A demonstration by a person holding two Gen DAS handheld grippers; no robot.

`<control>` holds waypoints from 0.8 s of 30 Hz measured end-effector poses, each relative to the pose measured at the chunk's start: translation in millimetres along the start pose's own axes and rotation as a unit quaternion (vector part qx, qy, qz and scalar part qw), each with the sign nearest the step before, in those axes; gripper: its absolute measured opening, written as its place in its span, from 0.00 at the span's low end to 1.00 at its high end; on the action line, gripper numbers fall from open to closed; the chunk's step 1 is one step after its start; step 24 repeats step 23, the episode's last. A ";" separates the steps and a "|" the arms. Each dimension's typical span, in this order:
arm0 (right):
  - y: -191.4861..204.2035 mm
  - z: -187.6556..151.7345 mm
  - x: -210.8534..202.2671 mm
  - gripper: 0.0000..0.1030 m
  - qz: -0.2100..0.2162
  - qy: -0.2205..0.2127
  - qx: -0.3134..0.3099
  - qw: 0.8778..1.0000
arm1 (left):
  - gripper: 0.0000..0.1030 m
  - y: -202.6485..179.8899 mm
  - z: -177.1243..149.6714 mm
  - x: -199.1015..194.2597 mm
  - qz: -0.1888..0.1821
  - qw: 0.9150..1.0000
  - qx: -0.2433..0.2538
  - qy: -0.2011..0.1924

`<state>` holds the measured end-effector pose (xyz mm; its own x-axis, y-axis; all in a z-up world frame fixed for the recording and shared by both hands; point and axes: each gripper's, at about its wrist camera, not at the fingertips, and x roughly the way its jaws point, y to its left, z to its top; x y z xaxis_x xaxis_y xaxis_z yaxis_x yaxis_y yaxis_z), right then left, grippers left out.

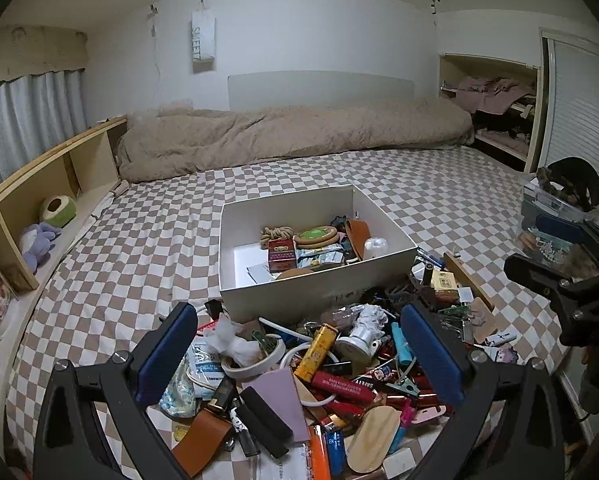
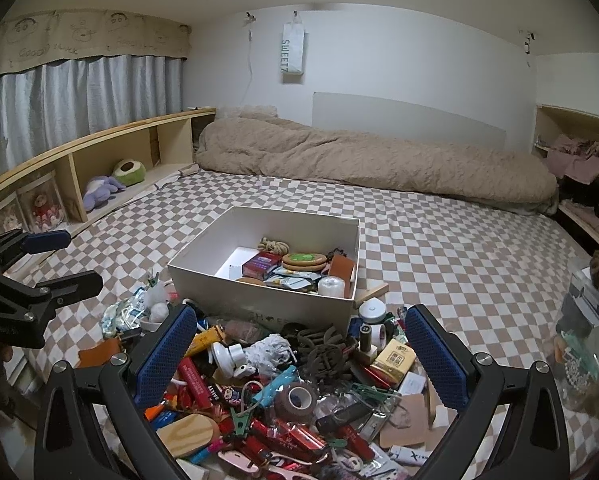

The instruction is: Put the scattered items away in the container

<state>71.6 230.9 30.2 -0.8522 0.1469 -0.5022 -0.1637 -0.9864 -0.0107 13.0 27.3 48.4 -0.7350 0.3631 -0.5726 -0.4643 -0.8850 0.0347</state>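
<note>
A white cardboard box (image 1: 235, 268) (image 2: 259, 300) sits on the checkered bed, partly filled with a rope coil, a round green coaster (image 1: 314, 236) and small packets. In front of it lies a heap of scattered items: a yellow lighter (image 1: 317, 350), a red tube (image 1: 347, 390), a tape roll (image 2: 297, 398), a wooden oval (image 2: 187, 432), a yellow packet (image 2: 395, 360). My left gripper (image 1: 297, 354) hovers open over the heap's left part, nothing between its blue pads. Over the right part my right gripper (image 2: 297, 354) is open and empty too.
A beige duvet (image 1: 291, 132) lies along the far side of the bed. A wooden shelf (image 1: 51, 184) with plush toys runs on the left. A clear plastic bin (image 1: 555, 208) (image 2: 583, 336) stands at the right bed edge. Checkered sheet (image 1: 139, 240) surrounds the box.
</note>
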 end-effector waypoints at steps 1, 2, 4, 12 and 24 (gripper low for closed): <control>0.6 0.1 -0.6 1.00 0.000 0.000 0.000 1.000 | 1.00 0.2 -0.4 0.0 -0.002 1.000 -0.001 0.001; 0.9 0.1 -0.6 1.00 0.000 0.000 -0.001 1.000 | 1.00 0.5 -0.8 0.0 -0.002 1.000 -0.001 0.001; 1.4 0.1 -0.9 1.00 0.001 -0.001 -0.001 1.000 | 1.00 0.5 -1.6 0.2 -0.002 1.000 -0.001 0.003; 4.0 -2.8 0.6 1.00 0.001 0.005 -0.003 1.000 | 1.00 0.8 -2.8 1.2 -0.006 1.000 -0.006 0.002; 3.5 -4.6 2.6 1.00 0.003 0.008 -0.001 1.000 | 1.00 4.4 -4.0 3.0 -0.009 1.000 -0.015 0.002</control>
